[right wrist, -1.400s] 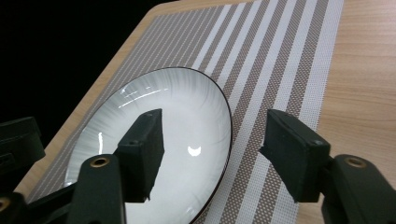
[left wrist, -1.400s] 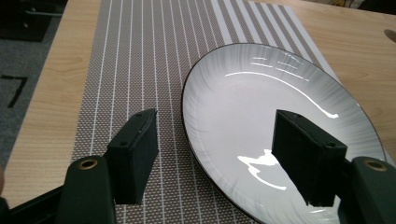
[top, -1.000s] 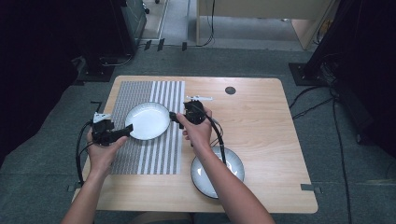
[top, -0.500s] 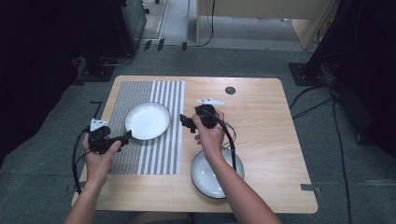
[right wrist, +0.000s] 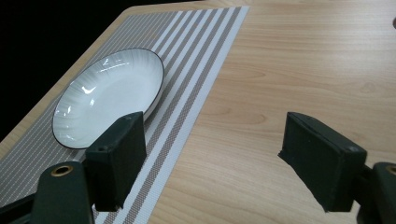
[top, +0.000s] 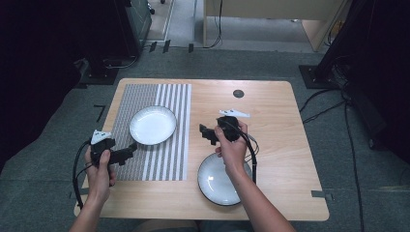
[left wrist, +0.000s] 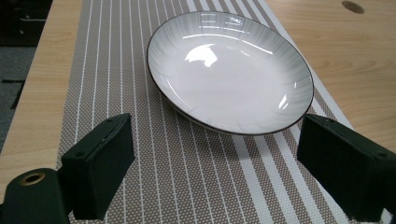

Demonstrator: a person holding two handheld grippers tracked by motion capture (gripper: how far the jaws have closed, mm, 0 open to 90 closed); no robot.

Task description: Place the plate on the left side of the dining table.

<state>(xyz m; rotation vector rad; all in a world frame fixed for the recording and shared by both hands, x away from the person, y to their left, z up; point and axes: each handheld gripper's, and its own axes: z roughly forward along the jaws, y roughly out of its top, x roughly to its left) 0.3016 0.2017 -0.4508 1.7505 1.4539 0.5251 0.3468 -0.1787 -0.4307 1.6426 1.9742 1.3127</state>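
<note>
Plates: two; white plate [top: 153,125] on the striped mat [top: 150,159], second plate [top: 217,183] off the mat's right edge.
Left gripper [top: 129,152]: on mat, spread, empty, just opened.
Right gripper [top: 204,132]: right of mat, spread, empty.

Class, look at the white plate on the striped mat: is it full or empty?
Empty. The white plate sits on the striped mat, its glossy inside bare apart from light reflections.
</note>
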